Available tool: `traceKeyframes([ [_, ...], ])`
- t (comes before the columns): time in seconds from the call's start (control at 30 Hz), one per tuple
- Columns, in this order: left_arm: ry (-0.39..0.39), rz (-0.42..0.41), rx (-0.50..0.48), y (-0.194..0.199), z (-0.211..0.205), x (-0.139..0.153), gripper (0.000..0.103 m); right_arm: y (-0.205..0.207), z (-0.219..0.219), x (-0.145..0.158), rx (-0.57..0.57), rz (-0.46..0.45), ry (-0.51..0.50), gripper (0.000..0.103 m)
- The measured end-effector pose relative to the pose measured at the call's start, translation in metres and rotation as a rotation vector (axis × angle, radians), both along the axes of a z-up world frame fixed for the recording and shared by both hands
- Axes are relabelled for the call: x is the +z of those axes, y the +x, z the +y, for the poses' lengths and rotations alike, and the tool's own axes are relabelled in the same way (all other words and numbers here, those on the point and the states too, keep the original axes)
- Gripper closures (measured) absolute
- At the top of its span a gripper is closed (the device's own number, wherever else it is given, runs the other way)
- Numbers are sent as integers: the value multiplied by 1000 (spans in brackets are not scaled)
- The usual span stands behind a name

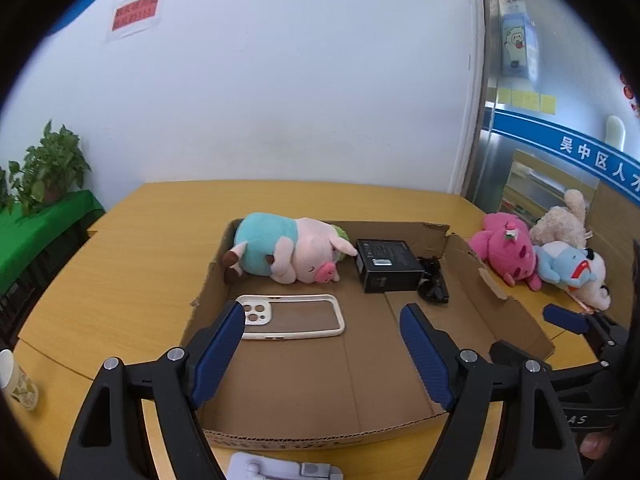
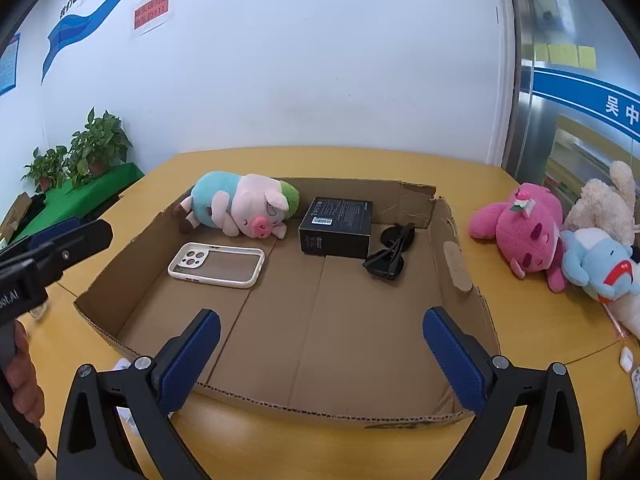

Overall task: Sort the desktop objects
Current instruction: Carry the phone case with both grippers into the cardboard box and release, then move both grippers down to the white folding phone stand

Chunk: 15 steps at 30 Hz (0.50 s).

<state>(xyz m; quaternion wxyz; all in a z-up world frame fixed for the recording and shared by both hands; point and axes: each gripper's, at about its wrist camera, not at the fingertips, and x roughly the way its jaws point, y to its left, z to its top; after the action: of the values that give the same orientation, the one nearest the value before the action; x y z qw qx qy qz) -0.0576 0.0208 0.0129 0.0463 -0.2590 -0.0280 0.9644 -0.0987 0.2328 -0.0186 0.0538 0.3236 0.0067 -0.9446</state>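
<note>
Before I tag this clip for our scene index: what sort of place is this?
Probably an office or public service room: a wooden table, a wall notice on the white wall, sticky notes on a glass partition with Chinese lettering, and potted plants in the corner.

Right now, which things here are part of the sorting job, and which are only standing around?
Part of the job:
cardboard tray
pig plush, phone case, black box, sunglasses, all inside the tray
pile of plush toys on the table, right of the tray
left gripper and right gripper, both open and empty

Just lying about:
potted plants
paper cup
</note>
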Motion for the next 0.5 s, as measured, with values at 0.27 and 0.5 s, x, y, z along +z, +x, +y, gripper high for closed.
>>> traceKeyframes([
  [0.27,20,-9,-11,10,-4,-9,23,13,-4,-4,8,-4,12,0],
  [0.5,-16,-22,-31,9,-1,-11,23,16,-5,-3,-1,-5,21,0],
])
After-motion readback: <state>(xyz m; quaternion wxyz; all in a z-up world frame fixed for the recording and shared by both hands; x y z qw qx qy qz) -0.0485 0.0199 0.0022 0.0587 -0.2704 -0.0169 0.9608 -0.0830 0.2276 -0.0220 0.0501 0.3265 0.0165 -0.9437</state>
